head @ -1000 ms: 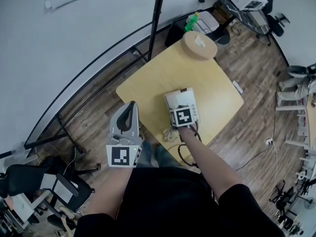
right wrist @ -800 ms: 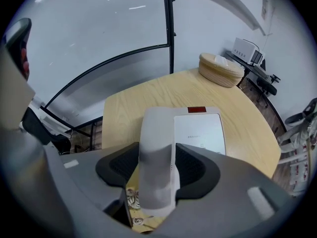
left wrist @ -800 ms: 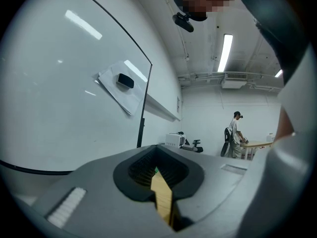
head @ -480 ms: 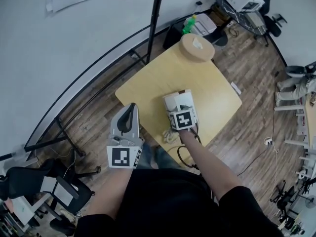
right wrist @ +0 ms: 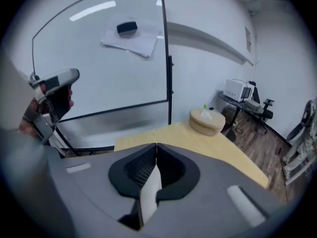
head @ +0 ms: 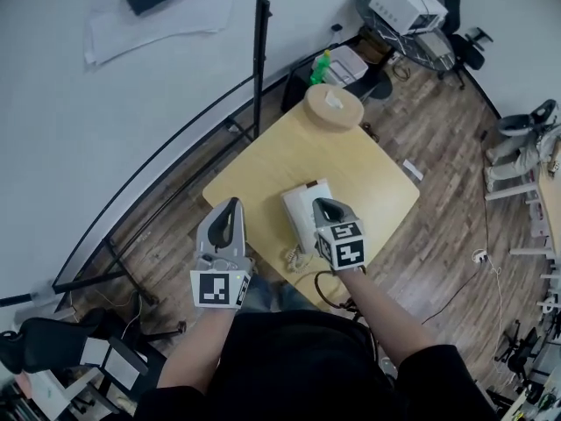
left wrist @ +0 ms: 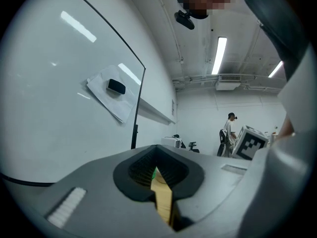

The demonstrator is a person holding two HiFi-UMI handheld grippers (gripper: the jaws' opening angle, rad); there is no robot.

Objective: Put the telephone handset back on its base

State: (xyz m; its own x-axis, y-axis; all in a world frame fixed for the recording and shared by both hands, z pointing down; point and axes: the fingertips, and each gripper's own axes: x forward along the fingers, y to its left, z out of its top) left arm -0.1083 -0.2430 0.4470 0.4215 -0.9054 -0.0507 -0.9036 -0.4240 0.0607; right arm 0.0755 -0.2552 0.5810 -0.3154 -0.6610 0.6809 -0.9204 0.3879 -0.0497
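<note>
The white telephone (head: 301, 215) lies near the front edge of the yellow table (head: 351, 160). Its handset looks to be resting along the base, and its coiled cord (head: 293, 257) hangs at the table's near edge. My right gripper (head: 323, 203) is raised just right of the phone, shut, with nothing between the jaws. In the right gripper view the right gripper (right wrist: 156, 145) has its tips touching, and the phone shows white below them. My left gripper (head: 231, 203) hovers off the table's left side, shut and empty; its tips meet in the left gripper view (left wrist: 155, 148).
A round tan box (head: 333, 106) stands on the table's far corner, with a green bottle (head: 323, 60) behind it. A whiteboard on a black frame (head: 259, 42) runs along the left. A black cable (head: 326, 289) loops on the wooden floor. A person (left wrist: 228, 132) stands far off.
My right gripper has come up off the telephone, drawn back toward me and to the right, and its jaws have shut. The left gripper has barely moved.
</note>
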